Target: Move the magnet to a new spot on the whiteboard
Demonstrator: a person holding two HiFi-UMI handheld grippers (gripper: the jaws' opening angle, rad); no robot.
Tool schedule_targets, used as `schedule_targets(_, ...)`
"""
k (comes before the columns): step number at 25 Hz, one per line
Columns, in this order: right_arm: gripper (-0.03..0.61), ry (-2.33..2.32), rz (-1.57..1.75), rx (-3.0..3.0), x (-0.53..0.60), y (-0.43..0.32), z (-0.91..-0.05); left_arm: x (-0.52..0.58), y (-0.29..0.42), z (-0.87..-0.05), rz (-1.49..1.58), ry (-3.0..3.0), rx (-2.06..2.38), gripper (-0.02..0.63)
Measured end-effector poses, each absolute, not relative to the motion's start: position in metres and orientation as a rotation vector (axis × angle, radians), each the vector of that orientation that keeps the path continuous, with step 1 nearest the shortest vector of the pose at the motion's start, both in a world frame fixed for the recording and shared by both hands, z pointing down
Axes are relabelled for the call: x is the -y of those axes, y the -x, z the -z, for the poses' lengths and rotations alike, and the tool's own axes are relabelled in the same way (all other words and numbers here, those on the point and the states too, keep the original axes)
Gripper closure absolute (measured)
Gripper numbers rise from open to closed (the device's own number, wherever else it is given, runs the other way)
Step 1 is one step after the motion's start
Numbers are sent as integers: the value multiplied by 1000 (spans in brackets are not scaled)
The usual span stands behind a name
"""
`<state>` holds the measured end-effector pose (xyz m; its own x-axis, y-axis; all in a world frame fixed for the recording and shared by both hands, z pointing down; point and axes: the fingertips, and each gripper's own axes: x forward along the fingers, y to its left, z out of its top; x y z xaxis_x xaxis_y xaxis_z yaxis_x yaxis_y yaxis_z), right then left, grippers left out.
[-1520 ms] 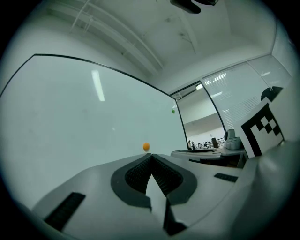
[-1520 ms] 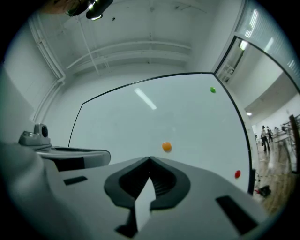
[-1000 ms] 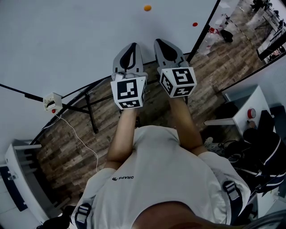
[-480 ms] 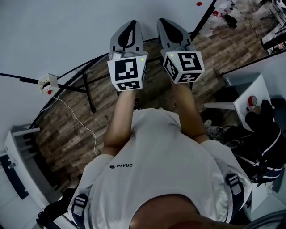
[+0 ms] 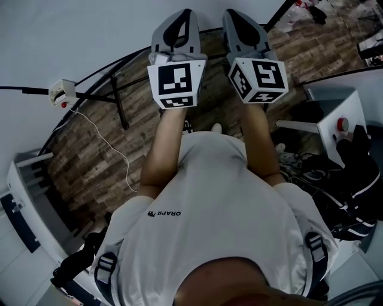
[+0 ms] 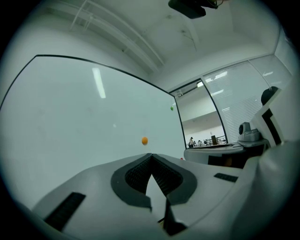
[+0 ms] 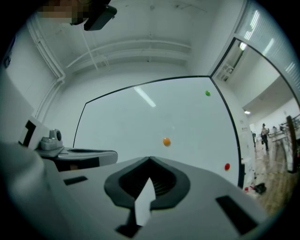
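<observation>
Lost the orange magnet (image 7: 166, 141) and the red magnet (image 7: 227, 166) off the top of the head view since a second ago. Find both grippers nearer that view's 12 o'clock edge now, with more shirt and floor beneath.

Reading the head view from the left:
- At 10 to 11 o'clock, see the whiteboard (image 5: 72, 30).
- At 9 o'clock, spot a small white box (image 5: 63, 92) with a red button, sitting on a black bar of the board's stand (image 5: 118, 110), above the wooden floor (image 5: 84, 173).
- Just left of 12, find the left gripper (image 5: 184, 13), and just right of 12 the right gripper (image 5: 232, 13). Side by side, apart, both aimed toward the board.
- At 3 o'clock, note a white cabinet (image 5: 335, 113) with a red knob, and at 4 a black bag (image 5: 359, 179).
- At 6 o'clock, only the person's white shirt (image 5: 221, 239).

Looking along the left gripper: jaws closed, tips meeting, nothing caught between them. See the orange magnet stuck on the whiteboard at 12 o'clock from the jaw tips, clear of them and untouched. Spot a green magnet (image 6: 171, 108) higher, toward 1 o'clock, near the board's right edge.

Looking along the right gripper: jaws pressed together too, holding nothing. Find the orange magnet near mid-board, again about 12 o'clock above the tips and not touched. Green magnet up at 1 o'clock by the top right corner, red magnet down at 4 o'clock beside the right frame.
</observation>
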<state>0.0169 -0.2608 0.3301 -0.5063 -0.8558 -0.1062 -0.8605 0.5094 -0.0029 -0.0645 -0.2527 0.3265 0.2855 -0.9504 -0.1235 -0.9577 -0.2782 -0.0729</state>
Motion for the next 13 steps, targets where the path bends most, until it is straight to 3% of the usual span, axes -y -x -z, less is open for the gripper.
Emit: schedule_targets(13,566,1516,-60,-2663,270,-23,-346,260,53,-343,-61,2428,-1804,611)
